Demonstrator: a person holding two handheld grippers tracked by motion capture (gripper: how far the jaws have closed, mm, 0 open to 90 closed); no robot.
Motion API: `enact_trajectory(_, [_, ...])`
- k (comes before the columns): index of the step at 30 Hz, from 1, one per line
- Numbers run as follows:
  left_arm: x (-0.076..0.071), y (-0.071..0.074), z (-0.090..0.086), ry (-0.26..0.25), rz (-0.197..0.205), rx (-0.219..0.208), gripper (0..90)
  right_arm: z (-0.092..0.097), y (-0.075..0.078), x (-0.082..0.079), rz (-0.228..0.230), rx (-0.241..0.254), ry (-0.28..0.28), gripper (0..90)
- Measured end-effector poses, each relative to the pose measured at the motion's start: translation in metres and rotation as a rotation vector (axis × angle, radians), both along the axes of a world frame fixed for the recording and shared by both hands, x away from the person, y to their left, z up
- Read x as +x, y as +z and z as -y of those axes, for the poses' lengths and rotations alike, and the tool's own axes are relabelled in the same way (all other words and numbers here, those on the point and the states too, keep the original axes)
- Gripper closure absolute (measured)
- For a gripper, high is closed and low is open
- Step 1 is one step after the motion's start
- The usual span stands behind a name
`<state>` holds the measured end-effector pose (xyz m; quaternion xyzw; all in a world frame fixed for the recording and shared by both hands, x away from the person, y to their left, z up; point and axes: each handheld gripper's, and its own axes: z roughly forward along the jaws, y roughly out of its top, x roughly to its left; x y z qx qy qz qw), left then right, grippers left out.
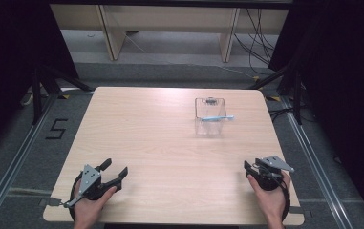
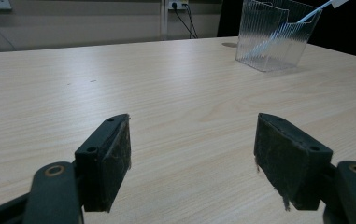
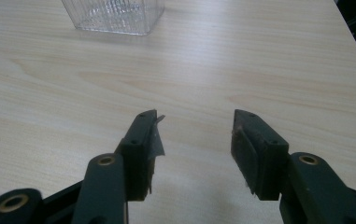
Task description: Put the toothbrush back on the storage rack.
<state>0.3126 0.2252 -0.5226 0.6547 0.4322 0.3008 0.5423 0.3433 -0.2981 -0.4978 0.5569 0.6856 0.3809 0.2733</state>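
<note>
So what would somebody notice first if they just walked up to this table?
Probably the clear plastic box standing alone on the far right part of the wooden table, with a thin blue-and-white stick leaning out of its top. Next come the left gripper and right gripper, held near the table's front corners with jaws apart and nothing between them.

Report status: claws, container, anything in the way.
Left claw open, right claw open, both empty. Clear container upright, blue toothbrush inside. Table between unobstructed.
</note>
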Motion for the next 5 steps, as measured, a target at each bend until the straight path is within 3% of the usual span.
enact_trajectory(1, [0.0001, 0.0, 0.0001, 0.001, 0.0, -0.001, 26.8, 0.0009, -0.001, -0.0007, 0.009, -0.015, -0.014, 51.8])
enact_trajectory(5, [0.0011, -0.0002, -0.0005, -0.001, -0.001, -0.006, 26.8, 0.0024, -0.0019, -0.0047, 0.006, 0.008, -0.005, 51.7])
